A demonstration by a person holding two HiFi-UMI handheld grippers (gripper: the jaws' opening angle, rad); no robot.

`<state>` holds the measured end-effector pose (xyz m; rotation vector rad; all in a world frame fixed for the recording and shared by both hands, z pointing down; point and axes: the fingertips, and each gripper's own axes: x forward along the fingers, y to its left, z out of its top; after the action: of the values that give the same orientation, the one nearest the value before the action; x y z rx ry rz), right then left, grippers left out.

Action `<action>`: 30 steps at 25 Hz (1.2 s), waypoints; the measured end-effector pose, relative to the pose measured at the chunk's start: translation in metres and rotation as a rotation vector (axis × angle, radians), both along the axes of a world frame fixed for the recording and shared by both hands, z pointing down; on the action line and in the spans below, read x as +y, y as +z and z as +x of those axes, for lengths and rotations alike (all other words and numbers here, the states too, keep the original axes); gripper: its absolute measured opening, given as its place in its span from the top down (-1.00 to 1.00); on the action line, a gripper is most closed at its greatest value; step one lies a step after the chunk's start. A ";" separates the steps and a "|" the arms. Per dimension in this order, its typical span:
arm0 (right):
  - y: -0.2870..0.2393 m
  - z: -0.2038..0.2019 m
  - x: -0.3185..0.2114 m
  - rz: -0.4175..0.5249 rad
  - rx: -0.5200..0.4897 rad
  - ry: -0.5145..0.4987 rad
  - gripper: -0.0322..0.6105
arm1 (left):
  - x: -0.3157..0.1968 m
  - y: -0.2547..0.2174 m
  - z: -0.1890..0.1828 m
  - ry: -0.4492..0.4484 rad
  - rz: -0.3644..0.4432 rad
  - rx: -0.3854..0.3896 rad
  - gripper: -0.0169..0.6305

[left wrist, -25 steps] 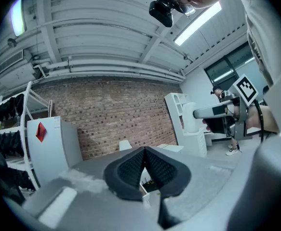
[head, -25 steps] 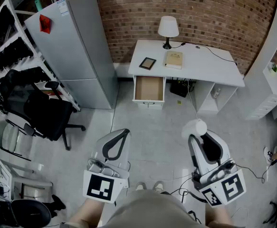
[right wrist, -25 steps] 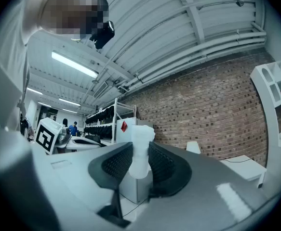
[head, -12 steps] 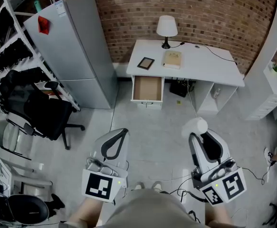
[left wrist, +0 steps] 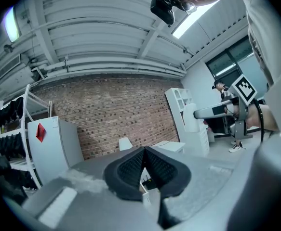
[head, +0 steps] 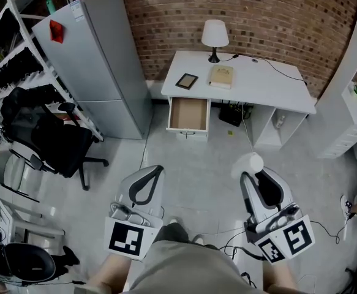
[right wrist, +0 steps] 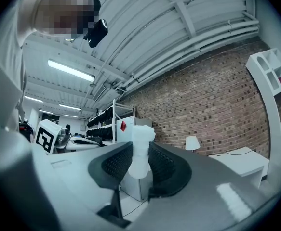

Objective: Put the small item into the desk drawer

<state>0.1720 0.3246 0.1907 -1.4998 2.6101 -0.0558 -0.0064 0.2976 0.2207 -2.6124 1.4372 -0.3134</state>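
Observation:
The white desk (head: 270,84) stands against the brick wall, and its drawer (head: 189,115) is pulled open and looks bare inside. My right gripper (head: 251,174) is shut on a small white item (head: 250,163), which sticks up past the dark pads (right wrist: 162,165) in the right gripper view as a pale lump (right wrist: 140,150). My left gripper (head: 157,170) is shut with nothing in it; its pads (left wrist: 130,170) meet at the tips. Both grippers hang over the floor, well short of the desk.
On the desk are a lamp (head: 215,37), a book (head: 223,76) and a small dark frame (head: 187,81). A grey fridge (head: 92,60) stands left of the desk, with a black office chair (head: 49,143) and racks further left. White shelving (head: 356,90) is at the right, and cables (head: 325,228) trail on the floor.
The view has crept slightly toward the desk and a leg has swung forward below. Both grippers keep their places, and the right still holds the white item.

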 end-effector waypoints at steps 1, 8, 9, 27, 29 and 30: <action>0.001 -0.001 -0.002 0.002 0.005 -0.005 0.56 | -0.001 0.001 -0.001 -0.003 0.001 0.001 0.94; 0.012 0.004 -0.028 0.012 0.013 0.008 0.56 | -0.028 0.014 -0.001 -0.009 0.006 0.007 0.94; 0.015 0.004 -0.034 0.009 0.015 0.011 0.56 | -0.034 0.016 -0.001 -0.006 0.007 0.008 0.94; 0.048 -0.060 -0.260 -0.099 0.058 0.096 0.56 | -0.271 0.053 -0.061 0.065 -0.085 -0.005 0.94; 0.053 -0.072 -0.296 -0.117 0.066 0.111 0.56 | -0.306 0.055 -0.071 0.078 -0.083 -0.008 0.94; 0.055 -0.078 -0.313 -0.125 0.071 0.115 0.56 | -0.322 0.056 -0.076 0.086 -0.082 -0.010 0.94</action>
<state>0.0942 0.0114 0.2452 -1.7211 2.6125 -0.1604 -0.0823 -0.0246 0.2765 -2.7243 1.3311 -0.3818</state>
